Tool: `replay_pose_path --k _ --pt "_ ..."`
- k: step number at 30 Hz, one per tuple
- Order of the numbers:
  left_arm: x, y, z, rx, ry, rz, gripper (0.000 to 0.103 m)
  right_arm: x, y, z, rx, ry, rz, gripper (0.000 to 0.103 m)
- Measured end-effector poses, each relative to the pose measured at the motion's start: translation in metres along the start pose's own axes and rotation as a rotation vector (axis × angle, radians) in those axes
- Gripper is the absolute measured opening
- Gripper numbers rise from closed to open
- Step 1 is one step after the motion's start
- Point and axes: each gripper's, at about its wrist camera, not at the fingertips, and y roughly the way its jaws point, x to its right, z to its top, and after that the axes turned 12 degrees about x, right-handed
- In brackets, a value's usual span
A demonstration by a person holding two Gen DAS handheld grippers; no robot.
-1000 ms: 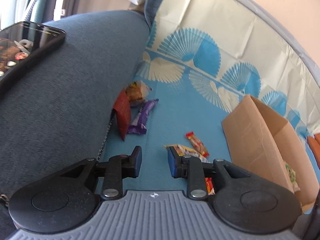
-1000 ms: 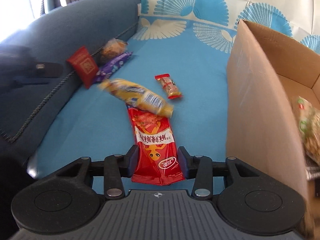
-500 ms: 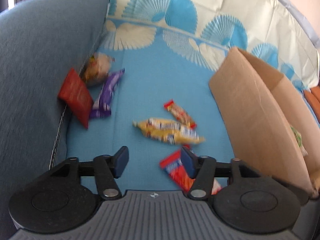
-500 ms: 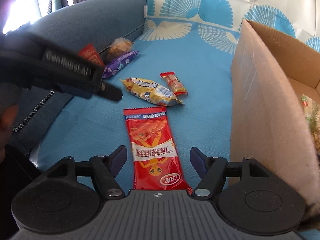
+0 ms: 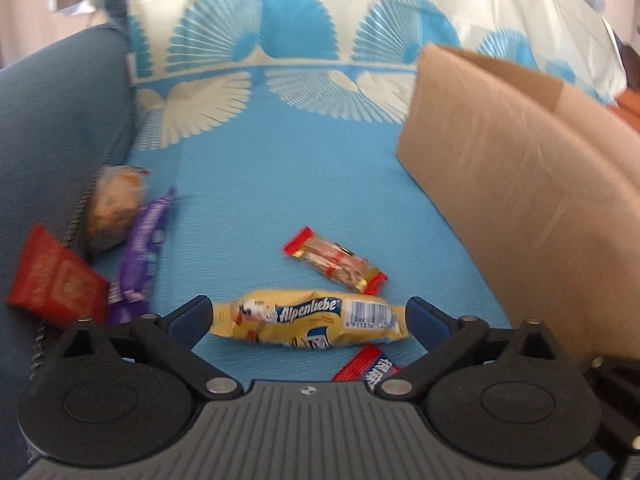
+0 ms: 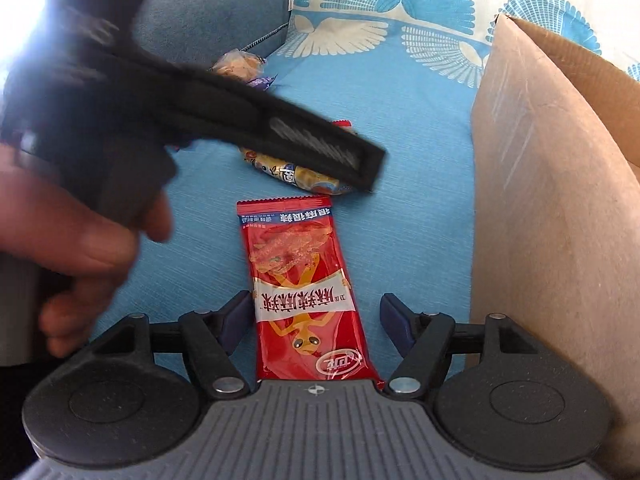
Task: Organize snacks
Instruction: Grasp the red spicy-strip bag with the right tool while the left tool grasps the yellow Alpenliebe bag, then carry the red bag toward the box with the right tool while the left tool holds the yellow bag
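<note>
Left wrist view: the left gripper (image 5: 308, 312) stands at its widest, its jaws having just been opening, and brackets the yellow Alpenliebe candy packet (image 5: 310, 322) lengthwise on the blue patterned sofa cover (image 5: 280, 168); the pads appear clear of the wrapper ends. A small red-and-gold wrapped candy (image 5: 335, 261) lies just beyond, and the brown cardboard box (image 5: 520, 184) stands to the right. The step in hand is judged the approach to pick up the yellow packet; the next move calls for closing on it and carrying it to the box. A second ago this gripper was narrow and farther back. Right wrist view: the right gripper (image 6: 316, 322) is partly open astride the flat red chilli-snack packet (image 6: 300, 292), pads not pressing. Earlier its jaws sat closer to the packet; the left gripper body now crosses this view.
</note>
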Motion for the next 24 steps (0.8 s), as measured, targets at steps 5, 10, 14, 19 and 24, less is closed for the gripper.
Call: replay_pose_path --k 5,10,14,19,24 --pt "0.003 0.016 -0.005 -0.007 0.025 0.002 0.102 -0.001 0.003 0.002 -0.001 -0.011 0.005 0.072" --pt "-0.01 0.013 -0.003 0.013 -0.059 -0.006 0.085 0.001 0.004 0.004 0.0 -0.005 0.006 0.072" --pt "-0.023 0.008 -0.001 0.026 -0.131 0.011 0.058 0.0 0.004 0.005 0.001 -0.006 0.003 0.072" --pt "-0.035 -0.003 0.002 0.04 -0.196 0.028 0.035 -0.002 0.001 0.004 0.007 -0.007 0.0 0.071" --pt "-0.043 -0.029 0.006 0.094 -0.252 0.051 0.033 -0.003 -0.003 0.004 0.036 -0.013 0.002 0.052"
